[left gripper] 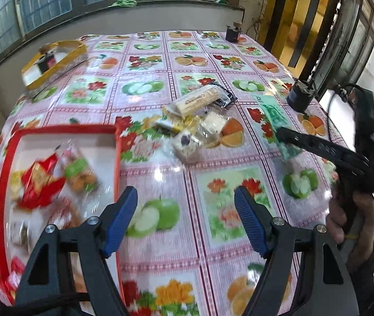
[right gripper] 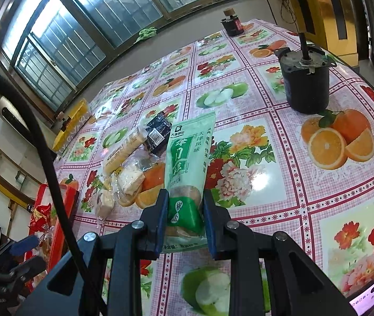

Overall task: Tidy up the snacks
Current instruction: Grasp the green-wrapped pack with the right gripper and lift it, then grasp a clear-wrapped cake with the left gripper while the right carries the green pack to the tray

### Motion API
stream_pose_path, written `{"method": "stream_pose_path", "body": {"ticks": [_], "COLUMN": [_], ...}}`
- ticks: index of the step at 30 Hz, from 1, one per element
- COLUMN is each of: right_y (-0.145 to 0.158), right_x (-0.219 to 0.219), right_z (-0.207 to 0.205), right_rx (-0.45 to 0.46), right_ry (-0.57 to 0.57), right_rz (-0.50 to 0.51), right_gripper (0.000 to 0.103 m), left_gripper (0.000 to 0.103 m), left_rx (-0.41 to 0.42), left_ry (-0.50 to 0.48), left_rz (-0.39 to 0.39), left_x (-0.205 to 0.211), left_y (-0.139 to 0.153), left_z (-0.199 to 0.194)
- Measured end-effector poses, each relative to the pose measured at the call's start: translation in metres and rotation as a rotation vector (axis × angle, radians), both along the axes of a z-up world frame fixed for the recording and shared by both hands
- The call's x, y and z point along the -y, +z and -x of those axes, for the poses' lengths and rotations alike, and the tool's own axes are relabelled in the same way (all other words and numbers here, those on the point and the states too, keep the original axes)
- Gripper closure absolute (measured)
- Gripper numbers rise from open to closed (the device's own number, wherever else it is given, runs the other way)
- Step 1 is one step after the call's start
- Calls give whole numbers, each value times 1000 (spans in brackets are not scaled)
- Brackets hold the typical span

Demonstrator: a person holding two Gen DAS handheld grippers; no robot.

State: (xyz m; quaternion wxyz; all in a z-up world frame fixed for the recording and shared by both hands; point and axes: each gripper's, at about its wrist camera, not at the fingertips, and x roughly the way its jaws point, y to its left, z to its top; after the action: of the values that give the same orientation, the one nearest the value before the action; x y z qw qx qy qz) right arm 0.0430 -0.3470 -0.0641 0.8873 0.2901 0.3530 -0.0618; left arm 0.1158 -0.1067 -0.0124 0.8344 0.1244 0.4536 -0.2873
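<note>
My right gripper (right gripper: 184,210) is shut on the near end of a green snack packet (right gripper: 189,152) that lies on the fruit-print tablecloth; the packet also shows in the left wrist view (left gripper: 272,113) with the right gripper's fingers (left gripper: 318,144) on it. My left gripper (left gripper: 187,205) is open and empty, low over the cloth beside a red tray (left gripper: 117,158) that holds several wrapped snacks (left gripper: 44,179). A pile of loose snacks (left gripper: 197,121) lies in mid-table, left of the green packet (right gripper: 134,168).
A yellow box (left gripper: 55,60) stands at the far left of the table. A dark cylindrical motor (right gripper: 305,79) stands on the right, a smaller dark object (right gripper: 230,25) at the far edge. Windows run behind the table.
</note>
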Motion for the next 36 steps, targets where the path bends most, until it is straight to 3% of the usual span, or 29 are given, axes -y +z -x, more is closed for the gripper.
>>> {"method": "stream_pose_path", "body": {"ticks": [3,9,12,14,15,16,19,24,27,33,36], "right_y": [-1,0,1,2,1,1,1,2,3,10,14], "right_x": [0,-3,-3,-2,-1,0,-1,-4,-5,-23,-38], "right_z": [0,-1,-1,0,0,0,1,0,0,-1,-2], "right_rx": [-2,4,10,14,14,16,21,24,30,82,111], "right_ry": [0,18,24,22,21,21,25,36,40,131,201], "right_rz": [-5,-5,-8,-12,-18,-24,-27,-16,-13,13,41], "right_gripper": [78,78,78,78,78,78,78,78,78,78,78], "left_gripper": [27,27,27,35,48,53,66,68,68,68,68], "left_rx": [12,35,128,119,101,85,47,43,21,75,14], "left_ry": [-40,-148,-173,-194,-200,-194,-181,-126,-81,-24,44], "left_rz": [-39,-192,-278,-321,-339,-349,-306,-280,-196,-8,95], "left_x": [19,66,84,91,93,93,88,83,70,18,-29], "left_y": [-5,-31,-44,-56,-61,-64,-61,-57,-41,17,33], "left_z": [-16,-43,-49,-54,-56,-56,-49,-41,-29,30,39]}}
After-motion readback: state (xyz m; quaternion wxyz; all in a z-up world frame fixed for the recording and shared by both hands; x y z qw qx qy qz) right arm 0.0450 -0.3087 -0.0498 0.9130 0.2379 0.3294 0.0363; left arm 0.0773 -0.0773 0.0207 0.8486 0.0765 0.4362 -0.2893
